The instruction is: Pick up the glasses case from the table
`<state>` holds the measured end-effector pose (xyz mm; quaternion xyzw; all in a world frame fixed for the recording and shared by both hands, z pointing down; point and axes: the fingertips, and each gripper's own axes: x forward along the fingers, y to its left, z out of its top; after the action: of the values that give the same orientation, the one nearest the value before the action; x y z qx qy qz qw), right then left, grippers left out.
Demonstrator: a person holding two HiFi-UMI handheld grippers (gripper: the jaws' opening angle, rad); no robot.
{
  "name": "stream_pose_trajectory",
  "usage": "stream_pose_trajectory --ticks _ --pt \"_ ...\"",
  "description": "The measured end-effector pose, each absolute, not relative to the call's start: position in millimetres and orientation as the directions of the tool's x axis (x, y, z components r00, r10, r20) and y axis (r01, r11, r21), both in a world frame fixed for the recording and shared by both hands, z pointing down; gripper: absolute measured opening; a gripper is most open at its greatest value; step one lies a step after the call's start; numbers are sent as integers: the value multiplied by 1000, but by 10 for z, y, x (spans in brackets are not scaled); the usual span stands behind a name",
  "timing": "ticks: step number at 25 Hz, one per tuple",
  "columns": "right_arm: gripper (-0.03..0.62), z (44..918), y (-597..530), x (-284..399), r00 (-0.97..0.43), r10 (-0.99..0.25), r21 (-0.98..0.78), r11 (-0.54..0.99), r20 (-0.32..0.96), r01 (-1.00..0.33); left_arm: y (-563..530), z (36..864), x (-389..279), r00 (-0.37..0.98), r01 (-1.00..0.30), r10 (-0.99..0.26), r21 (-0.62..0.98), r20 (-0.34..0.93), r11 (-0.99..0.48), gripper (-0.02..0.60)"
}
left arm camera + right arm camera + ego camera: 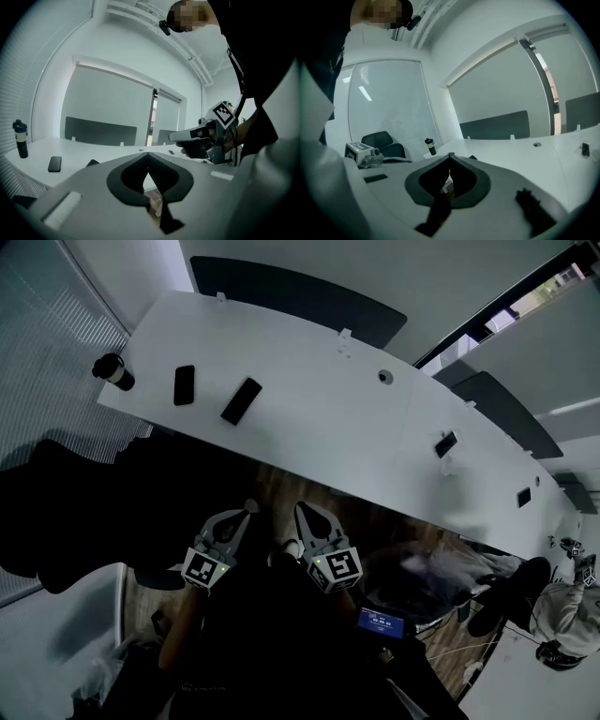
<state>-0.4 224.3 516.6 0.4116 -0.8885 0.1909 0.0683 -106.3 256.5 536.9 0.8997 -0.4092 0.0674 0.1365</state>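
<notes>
Both grippers were clenched and empty. The left gripper [246, 514] had its jaws together at the tip with nothing between them, and the right gripper [306, 514] was in the same state. Both hung short of the near edge of the table [328, 418], side by side and pointing forward, slightly below level.

The glasses case [242, 400], judged to be the dark elongated item, lay flat on the table, ahead of both sets of jaws and to their left, well apart from them. A phone [184, 384] lay just beyond it, further to the left.

The long axis of the case ran diagonally, from near-left to far-right of the jaws. This was roughly in line with the direction in which the left gripper pointed.

The left gripper was the nearer of the two. As a judgement, its jaws would need to release before closing across the short width of the case.
</notes>
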Motion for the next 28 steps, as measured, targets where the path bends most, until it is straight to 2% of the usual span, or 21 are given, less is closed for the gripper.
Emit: stream_pose_trajectory --ticks 5,11,16,18,25,28 --pt "8 5075 1761 -280 -619 -721 -237 572 311 -785 1950 5743 -1661 604 -797 -774 134 187 -589 3" --pt "8 5082 1439 -711 -631 -692 -188 608 349 -771 1415 6167 -2183 483 -875 -842 144 241 -461 5" --pt "8 5141 1177 -912 -650 -665 -190 630 368 -753 1143 6312 -2262 458 -889 -843 143 281 -435 6" --pt "8 5145 1065 -955 -656 -658 -201 633 369 -748 1033 6422 -2299 423 -906 -842 143 334 -398 41" --pt "8 5273 609 -981 -702 -611 -222 675 366 -703 677 6595 -2355 345 -937 -834 115 430 -329 57" --pt "8 5182 277 -941 -726 -607 -236 691 322 -683 496 6719 -2326 320 -943 -823 78 469 -323 69"
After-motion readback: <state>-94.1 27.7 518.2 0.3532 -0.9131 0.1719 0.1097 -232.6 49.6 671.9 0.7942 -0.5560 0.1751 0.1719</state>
